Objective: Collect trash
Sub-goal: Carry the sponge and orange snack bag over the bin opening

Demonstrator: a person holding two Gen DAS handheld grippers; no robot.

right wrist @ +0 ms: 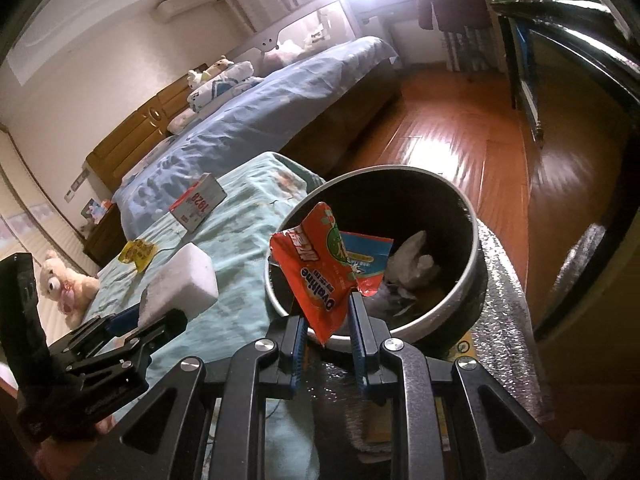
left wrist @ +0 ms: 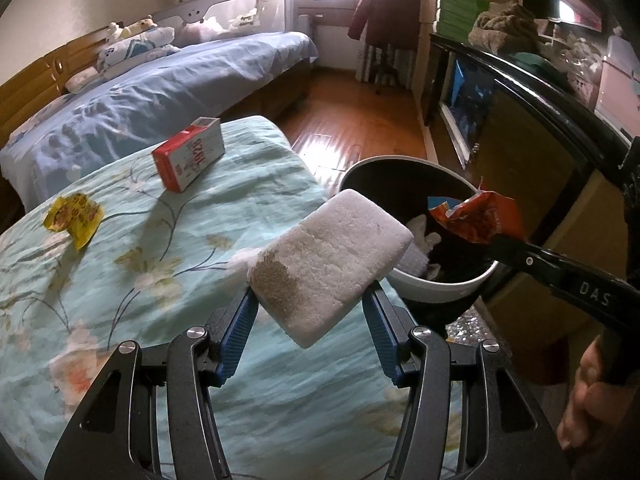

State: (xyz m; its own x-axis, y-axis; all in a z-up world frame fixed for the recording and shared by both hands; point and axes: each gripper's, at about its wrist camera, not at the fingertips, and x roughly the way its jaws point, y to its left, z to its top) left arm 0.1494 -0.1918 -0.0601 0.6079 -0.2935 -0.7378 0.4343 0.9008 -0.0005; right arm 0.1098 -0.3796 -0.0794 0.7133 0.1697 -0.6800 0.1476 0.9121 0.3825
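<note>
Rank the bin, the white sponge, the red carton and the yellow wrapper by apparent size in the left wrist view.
1. White sponge and bin: look alike; the sponge is nearest the camera, so unsure.
2. Red carton.
3. Yellow wrapper.

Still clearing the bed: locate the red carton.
The red carton lies on the floral bedspread in the left wrist view's upper left, beyond the yellow wrapper.

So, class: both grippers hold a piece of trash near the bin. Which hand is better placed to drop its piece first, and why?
The right. The right gripper holds the orange wrapper over the bin opening. The left gripper holds the white sponge mostly above the floral bedcover, beside the rim.
</note>
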